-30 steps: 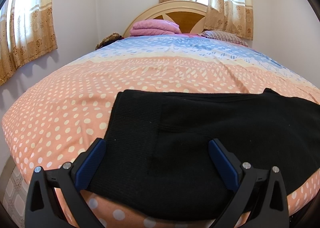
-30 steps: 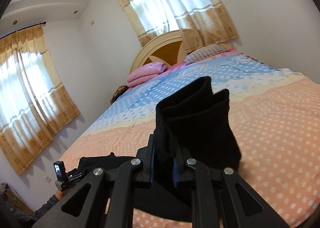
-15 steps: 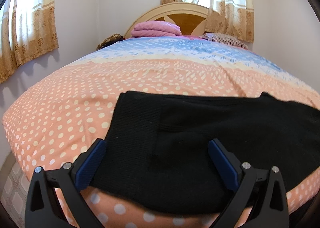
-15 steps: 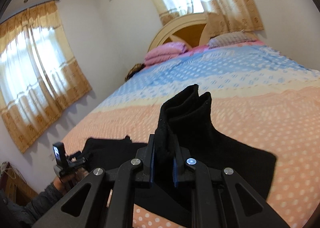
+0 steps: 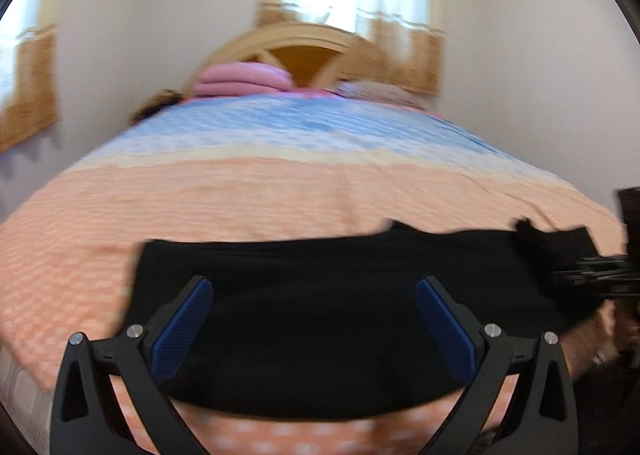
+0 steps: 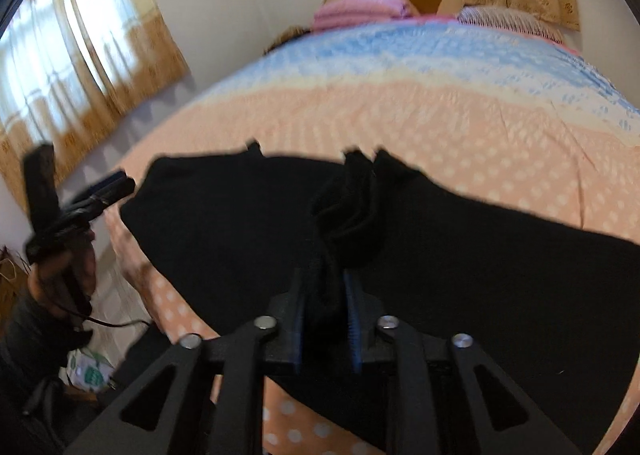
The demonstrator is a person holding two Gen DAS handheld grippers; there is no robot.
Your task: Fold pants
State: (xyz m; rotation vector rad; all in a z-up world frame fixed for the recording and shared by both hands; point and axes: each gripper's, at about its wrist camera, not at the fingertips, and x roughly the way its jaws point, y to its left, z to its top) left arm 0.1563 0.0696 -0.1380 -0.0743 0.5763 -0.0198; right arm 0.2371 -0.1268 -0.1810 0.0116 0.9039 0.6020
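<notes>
Since one second ago, I have brought the right gripper (image 6: 326,319) down from high above the bed to low over the near edge, and the bunch of black cloth that stood up in the air now lies on the rest of the pants (image 6: 460,263). The left gripper (image 5: 314,325) has also pulled back a little, so the pants (image 5: 320,295) look smaller in its view.

The pants are a wide black band across the near edge of the bedspread (image 6: 400,115), on the peach part with white dots. One end is doubled over the body of the garment; a crumpled fold rises in the middle, in front of my right gripper.

The jaws of the right gripper are opening now. A strip of the black cloth is between the blue pads (image 6: 352,331), and I think they touch it on both sides, but the frame is blurred.

The jaws of the left gripper are spread wide. Its blue pads (image 5: 182,325) frame the pants without gripping them; whether it touches the cloth I cannot tell. In the right view this gripper is at the left edge, in a hand (image 6: 66,275) beside the bed corner.

A pink folded blanket (image 5: 244,79) lies by the headboard (image 5: 304,39).
</notes>
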